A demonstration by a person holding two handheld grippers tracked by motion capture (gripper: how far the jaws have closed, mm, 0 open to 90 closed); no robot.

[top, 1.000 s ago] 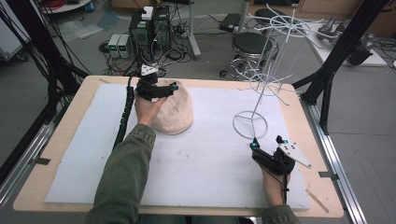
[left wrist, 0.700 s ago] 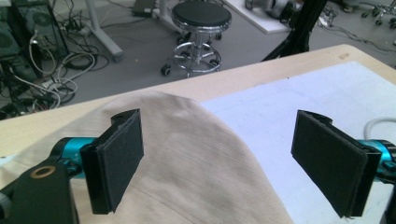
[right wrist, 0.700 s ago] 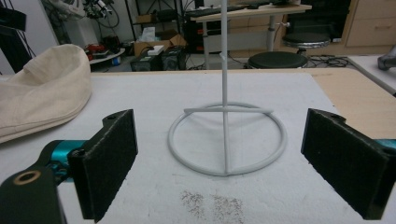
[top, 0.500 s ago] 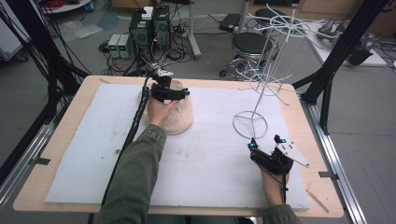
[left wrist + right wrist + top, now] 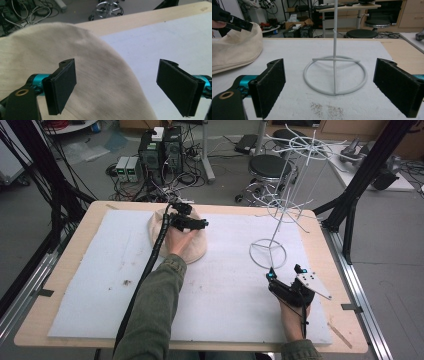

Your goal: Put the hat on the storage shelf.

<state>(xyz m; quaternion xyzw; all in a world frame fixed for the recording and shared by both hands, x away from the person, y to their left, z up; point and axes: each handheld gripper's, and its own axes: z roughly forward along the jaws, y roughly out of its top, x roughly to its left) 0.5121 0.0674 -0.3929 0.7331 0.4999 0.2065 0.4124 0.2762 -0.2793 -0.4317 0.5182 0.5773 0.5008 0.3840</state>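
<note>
Toward eleven o'clock on the surface (image 5: pixel 100 285) the beige hat (image 5: pixel 192 251) lies beneath the left gripper (image 5: pixel 117 86), jaws wide over its crown, while the right gripper (image 5: pixel 332 87), jaws wide and empty, faces the white wire stand (image 5: pixel 268 254) at four o'clock.

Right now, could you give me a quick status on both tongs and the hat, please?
Left tongs open above beige hat. Right tongs open, facing white wire stand. Hat lying on white mat, not gripped. Nothing in the way.
</note>
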